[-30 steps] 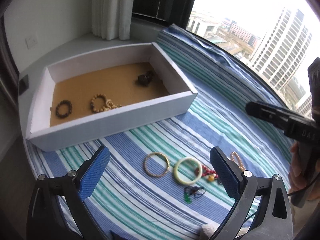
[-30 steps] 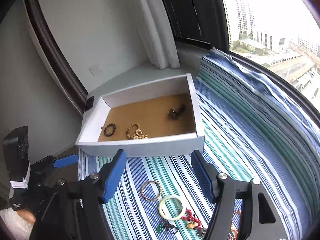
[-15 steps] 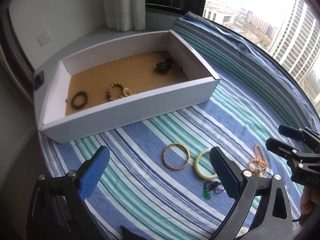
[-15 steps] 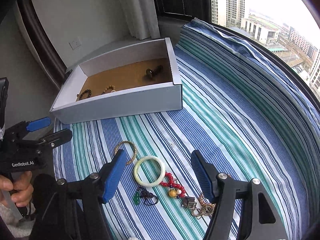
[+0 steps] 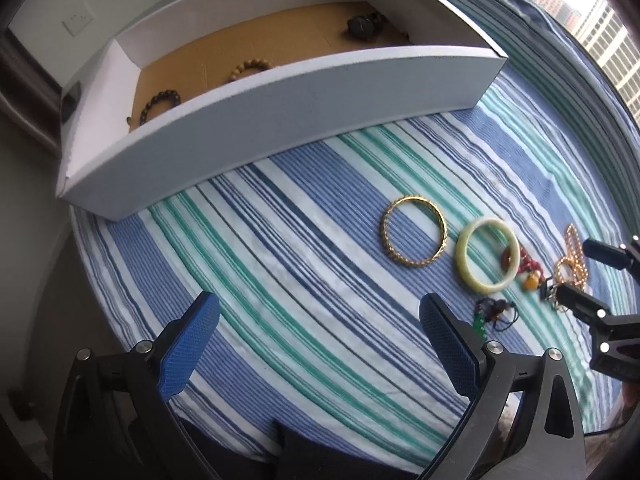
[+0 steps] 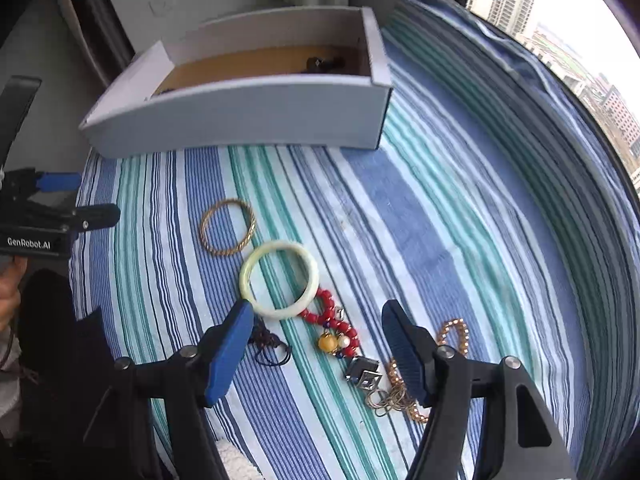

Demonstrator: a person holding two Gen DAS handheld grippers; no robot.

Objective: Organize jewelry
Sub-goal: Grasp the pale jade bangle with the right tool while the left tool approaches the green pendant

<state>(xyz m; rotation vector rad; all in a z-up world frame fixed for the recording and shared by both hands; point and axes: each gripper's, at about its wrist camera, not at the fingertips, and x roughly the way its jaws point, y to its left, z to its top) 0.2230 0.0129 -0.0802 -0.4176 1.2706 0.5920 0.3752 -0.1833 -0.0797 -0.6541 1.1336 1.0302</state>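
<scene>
A striped blue, green and white cloth (image 5: 288, 264) covers the surface. On it lie a gold bangle (image 5: 414, 237), a pale green jade bangle (image 5: 488, 255), a red bead bracelet (image 6: 334, 322) partly under the jade one, a dark cord piece with a green charm (image 5: 494, 312), and a gold bead chain (image 6: 452, 332). A small metal item beside the chain is hard to identify.

Behind them sits a white box (image 5: 280, 116) with a brown floor. Its front wall hides part of 2 bead bracelets (image 5: 160, 100) and a dark watch-like item (image 5: 364, 24).

The left gripper (image 5: 316, 340) hovers over bare cloth, wide open and empty. The right gripper (image 6: 318, 344) hovers wide open above the red beads, gripping nothing.
</scene>
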